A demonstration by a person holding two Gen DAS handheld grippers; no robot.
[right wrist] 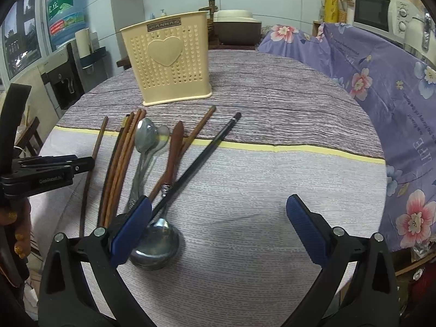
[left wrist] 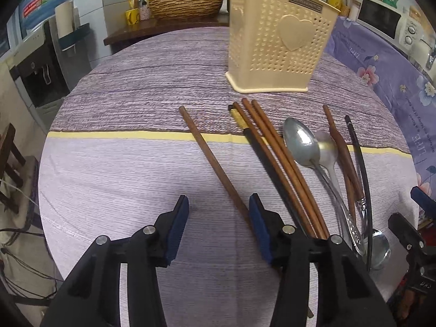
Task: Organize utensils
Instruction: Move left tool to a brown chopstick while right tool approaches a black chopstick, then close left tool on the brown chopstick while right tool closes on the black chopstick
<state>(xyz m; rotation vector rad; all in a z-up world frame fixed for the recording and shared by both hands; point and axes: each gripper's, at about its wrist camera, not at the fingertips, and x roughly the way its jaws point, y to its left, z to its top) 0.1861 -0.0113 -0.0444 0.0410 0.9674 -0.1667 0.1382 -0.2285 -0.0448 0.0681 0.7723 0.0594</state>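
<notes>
A cream perforated utensil holder (left wrist: 278, 41) (right wrist: 169, 60) with a heart stands upright at the back of the round table. In front of it lie several brown chopsticks (left wrist: 275, 152), metal spoons (left wrist: 299, 141), a wooden-handled utensil (right wrist: 174, 147), a long black chopstick (right wrist: 207, 152) and a steel ladle (right wrist: 155, 248). One brown chopstick (left wrist: 207, 152) lies apart on the left; its near end runs under the right finger of my left gripper (left wrist: 218, 199), which stands half open with only cloth in the gap. My right gripper (right wrist: 219, 199) is wide open over bare cloth, its left finger above the ladle.
The striped lilac tablecloth (left wrist: 122, 177) has a yellow band across it. A floral purple cloth (right wrist: 381, 95) covers the counter on the right, below a microwave (right wrist: 373, 11). A water dispenser (left wrist: 41, 76) and a woven basket (left wrist: 185, 5) stand beyond the table.
</notes>
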